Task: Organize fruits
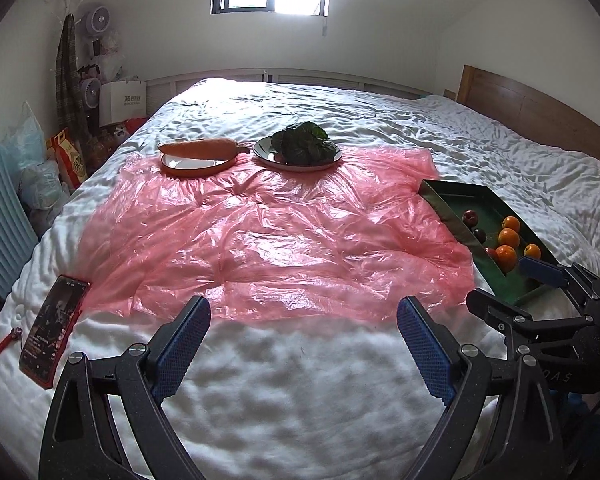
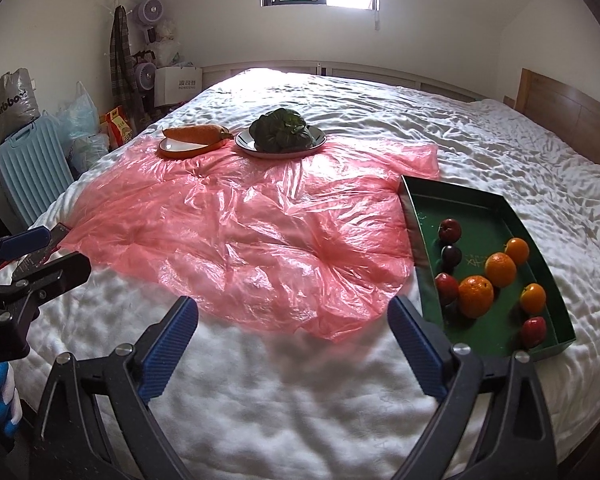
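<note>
**Both grippers empty, fruit waiting in the green tray**

Nearest to the cameras, the left gripper [image 1: 304, 322] and the right gripper [image 2: 292, 322] hang over the white bed cover [image 2: 284, 392]. Each has its blue pads wide apart, with nothing between them.

A little farther, on the right side, the green tray [image 2: 472, 200] lies partly on the pink plastic sheet [image 2: 236, 236]. It holds the fruits: four oranges [image 2: 476, 295], three red fruits [image 2: 449, 230] and one dark plum [image 2: 450, 256], as far as I can count.

The fruits lie close together, some touching, so I think a wide pad may push a neighbour away while it closes on one. The soft bed can also let the tray tip if it is pressed, and the sheet looks slippery.

Farthest, two plates stand side by side: an orange plate [image 2: 180, 151] with one carrot [image 2: 194, 133] and a white plate [image 2: 260, 151] with one green leafy vegetable [image 2: 281, 130]. One phone [image 1: 54, 326] lies at the left.
</note>
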A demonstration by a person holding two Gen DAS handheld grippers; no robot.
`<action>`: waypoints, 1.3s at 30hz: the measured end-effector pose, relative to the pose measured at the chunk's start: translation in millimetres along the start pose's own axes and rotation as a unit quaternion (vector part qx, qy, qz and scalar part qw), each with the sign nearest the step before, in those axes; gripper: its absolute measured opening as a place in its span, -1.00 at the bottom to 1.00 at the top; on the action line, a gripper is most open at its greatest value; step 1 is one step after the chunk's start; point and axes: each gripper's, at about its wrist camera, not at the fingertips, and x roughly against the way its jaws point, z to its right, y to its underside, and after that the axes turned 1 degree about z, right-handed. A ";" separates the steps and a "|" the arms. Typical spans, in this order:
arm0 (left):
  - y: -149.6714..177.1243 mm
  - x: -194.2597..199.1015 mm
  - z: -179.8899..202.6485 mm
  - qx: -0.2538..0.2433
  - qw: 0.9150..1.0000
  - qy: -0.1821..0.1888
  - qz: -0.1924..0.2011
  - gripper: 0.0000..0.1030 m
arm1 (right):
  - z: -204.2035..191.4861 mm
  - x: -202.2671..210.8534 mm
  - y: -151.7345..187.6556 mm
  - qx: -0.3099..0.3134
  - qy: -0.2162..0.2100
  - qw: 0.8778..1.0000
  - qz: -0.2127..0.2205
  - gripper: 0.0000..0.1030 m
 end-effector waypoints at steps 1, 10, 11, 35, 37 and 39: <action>0.5 -0.5 0.3 -0.001 1.000 -0.001 -0.001 0.78 | 0.5 0.4 0.0 -0.001 0.001 1.000 0.000 1.00; 8.2 -10.5 3.6 -0.010 1.000 -0.005 -0.015 0.78 | 3.2 -4.9 3.1 -0.002 0.005 1.000 -0.003 1.00; 8.9 -11.3 4.6 -0.012 1.000 -0.004 -0.016 0.78 | 3.9 -5.2 3.3 -0.003 0.006 1.000 -0.002 1.00; 13.9 -19.4 10.1 -0.028 0.999 -0.015 -0.021 0.84 | 14.1 -9.7 7.4 -0.007 0.018 1.000 -0.002 1.00; 13.7 -20.2 11.1 -0.030 0.999 -0.015 -0.021 0.84 | 16.3 -9.8 7.4 -0.009 0.019 1.000 -0.002 1.00; 13.7 -21.5 13.5 -0.031 0.999 -0.014 -0.022 0.84 | 18.7 -10.0 7.8 -0.011 0.020 1.000 -0.002 1.00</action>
